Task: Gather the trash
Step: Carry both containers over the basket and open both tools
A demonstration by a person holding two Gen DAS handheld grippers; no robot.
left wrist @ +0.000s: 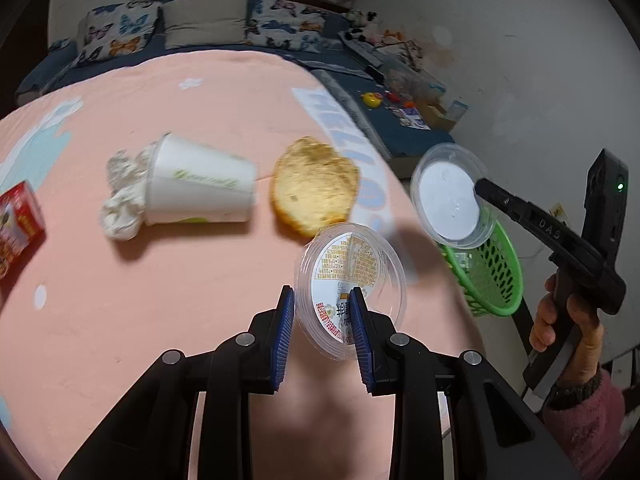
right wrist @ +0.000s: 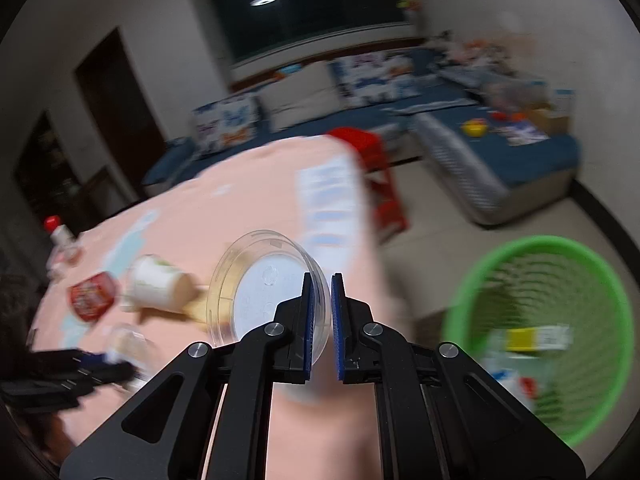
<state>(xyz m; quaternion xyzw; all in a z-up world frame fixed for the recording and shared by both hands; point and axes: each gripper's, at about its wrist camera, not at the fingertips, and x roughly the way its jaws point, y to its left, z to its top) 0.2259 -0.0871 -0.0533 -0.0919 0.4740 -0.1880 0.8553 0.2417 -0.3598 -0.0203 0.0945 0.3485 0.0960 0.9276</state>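
Observation:
My left gripper [left wrist: 322, 322] has its blue pads around the rim of a clear plastic container with a printed label [left wrist: 352, 276], tilted above the pink table. My right gripper [right wrist: 321, 320] is shut on a clear plastic lid [right wrist: 256, 292]; in the left wrist view that lid [left wrist: 450, 196] hangs over the green basket [left wrist: 492, 276]. The green basket [right wrist: 548, 336] stands on the floor right of the table, with some trash in it. A tipped paper cup [left wrist: 200, 188] with crumpled tissue [left wrist: 122, 196] and a piece of bread [left wrist: 312, 186] lie on the table.
A red snack packet [left wrist: 18, 224] lies at the table's left edge. A small bottle with a red cap [right wrist: 60, 236] stands at the far left. A red stool [right wrist: 376, 176] stands beyond the table. Blue sofas with cushions line the back wall.

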